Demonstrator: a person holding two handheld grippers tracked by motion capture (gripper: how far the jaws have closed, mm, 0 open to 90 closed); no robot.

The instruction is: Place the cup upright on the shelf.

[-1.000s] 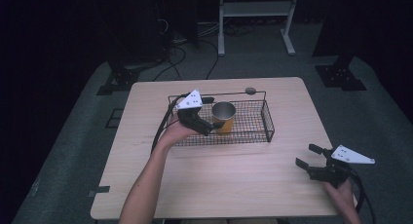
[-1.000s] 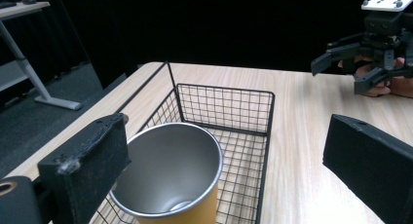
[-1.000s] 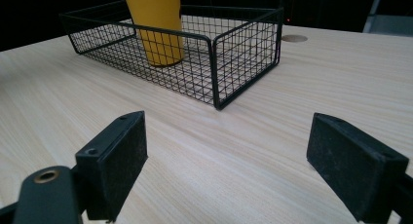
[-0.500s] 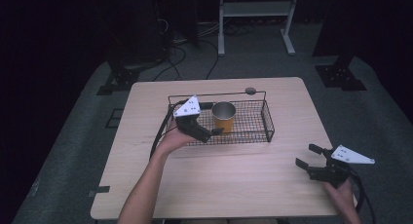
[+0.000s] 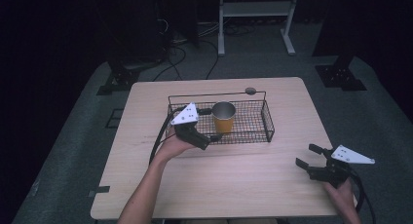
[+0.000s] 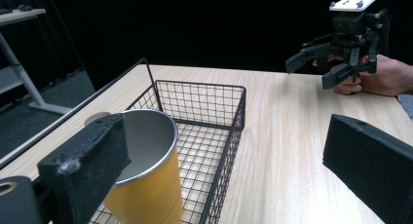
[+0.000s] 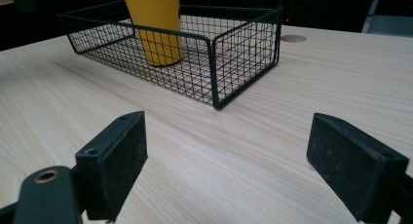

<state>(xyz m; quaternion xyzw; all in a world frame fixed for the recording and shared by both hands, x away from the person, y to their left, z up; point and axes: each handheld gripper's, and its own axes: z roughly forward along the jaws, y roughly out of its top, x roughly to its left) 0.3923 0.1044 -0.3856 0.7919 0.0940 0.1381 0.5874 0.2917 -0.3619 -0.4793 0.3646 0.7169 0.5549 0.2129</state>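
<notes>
Left gripper (image 5: 202, 139) at the wire basket's (image 5: 267, 121) front left corner, jaws spread wide, nothing clamped; yellow cup (image 5: 223, 118) upright inside the basket's left half, just beside one jaw. Likely trouble: jaw catching the basket's front rail or clipping the cup rim, tipping it, if swung in low. Toward the desk's (image 5: 243, 185) front edge, broad bare wood for moving. Near the front right corner, right gripper (image 5: 308, 156), jaws apart, well clear of the basket.
</notes>
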